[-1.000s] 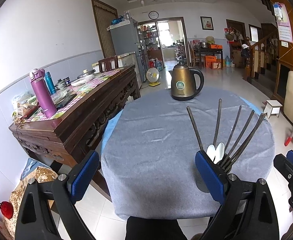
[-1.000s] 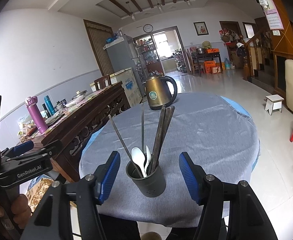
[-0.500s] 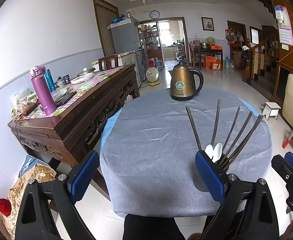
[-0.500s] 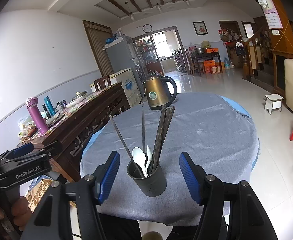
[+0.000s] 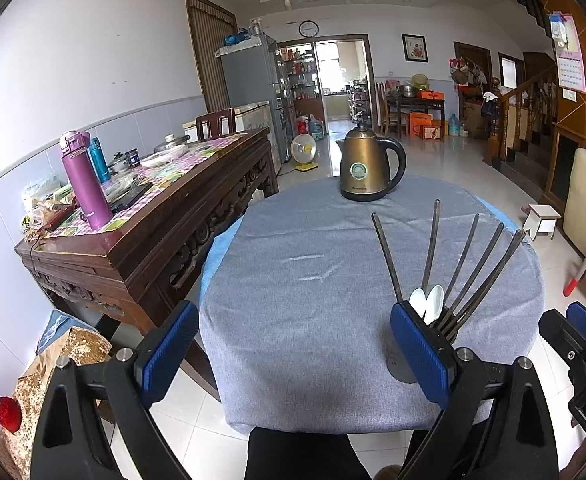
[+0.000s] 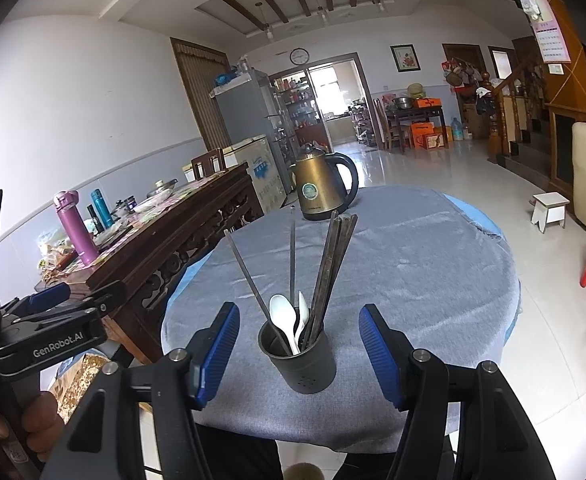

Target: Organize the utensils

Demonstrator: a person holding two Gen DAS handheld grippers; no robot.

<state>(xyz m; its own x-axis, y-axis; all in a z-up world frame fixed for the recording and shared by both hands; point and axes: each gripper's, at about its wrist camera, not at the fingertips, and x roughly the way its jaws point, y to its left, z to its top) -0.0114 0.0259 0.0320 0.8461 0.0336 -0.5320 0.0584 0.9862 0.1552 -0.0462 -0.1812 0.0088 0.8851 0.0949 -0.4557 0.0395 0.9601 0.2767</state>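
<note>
A dark cylindrical utensil holder [image 6: 299, 368] stands near the front edge of the round table with its grey cloth [image 6: 413, 280]. In it are several dark chopsticks [image 6: 329, 272] and two white spoons [image 6: 283, 316]. My right gripper [image 6: 299, 332] is open, with its blue pads on either side of the holder and gaps to both. My left gripper [image 5: 293, 344] is open and empty over the table's front edge. Its right finger covers part of the holder [image 5: 399, 364], above which the chopsticks [image 5: 473, 272] fan out.
A bronze kettle [image 5: 367, 168] stands at the table's far side. A carved wooden sideboard [image 5: 153, 224] to the left carries a purple bottle [image 5: 83, 180] and clutter. A small white stool [image 5: 543, 220] sits on the tiled floor at right. A hand [image 6: 33, 424] holds the left gripper's handle.
</note>
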